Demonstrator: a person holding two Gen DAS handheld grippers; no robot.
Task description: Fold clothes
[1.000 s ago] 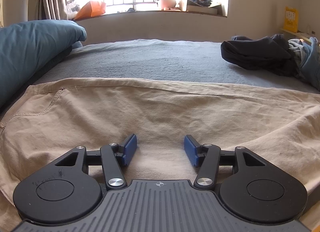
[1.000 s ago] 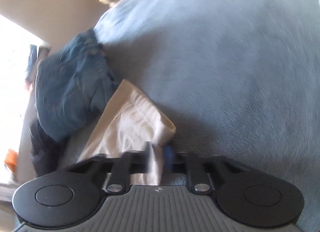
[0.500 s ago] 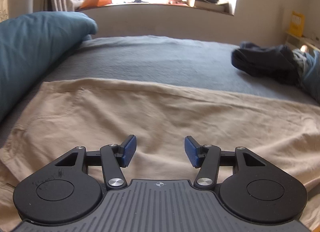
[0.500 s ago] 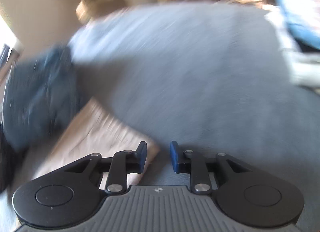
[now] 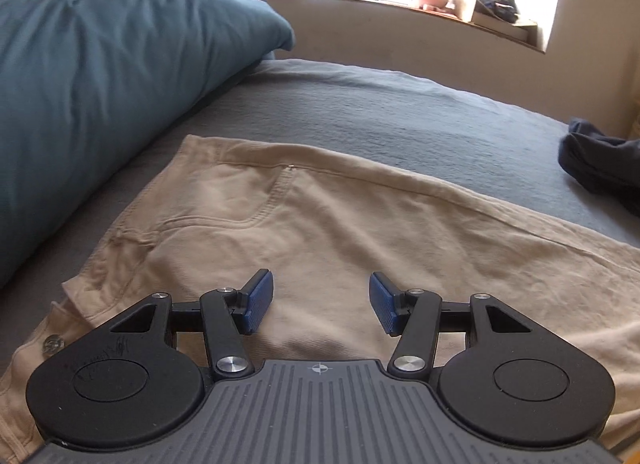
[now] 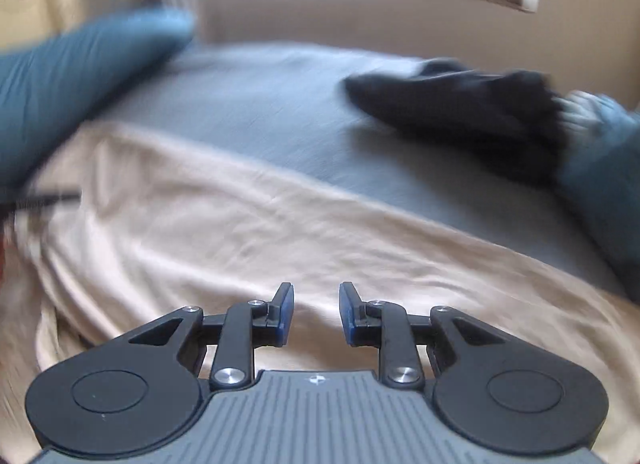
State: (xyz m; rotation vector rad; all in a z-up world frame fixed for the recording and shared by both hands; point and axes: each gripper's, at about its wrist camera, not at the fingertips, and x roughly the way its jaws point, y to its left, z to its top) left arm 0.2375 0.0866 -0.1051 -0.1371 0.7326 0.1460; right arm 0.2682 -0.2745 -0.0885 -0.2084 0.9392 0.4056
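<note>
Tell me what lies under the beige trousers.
The beige trousers lie spread flat on the grey bedcover, which shows along their far edge. Whether anything else sits beneath them cannot be seen; the cloth covers it.

Both handheld grippers look alike. The left gripper [image 5: 321, 300] has a grey ribbed body with a small crosshair mark, two round black discs at its sides, black linkage arms with silver screws, and blue ribbed fingers [image 5: 258, 300]. Faint scratched writing marks its left disc. The right gripper [image 6: 316, 314] shows the same grey body, black discs, silver screws and blue fingers [image 6: 285, 314].
</note>
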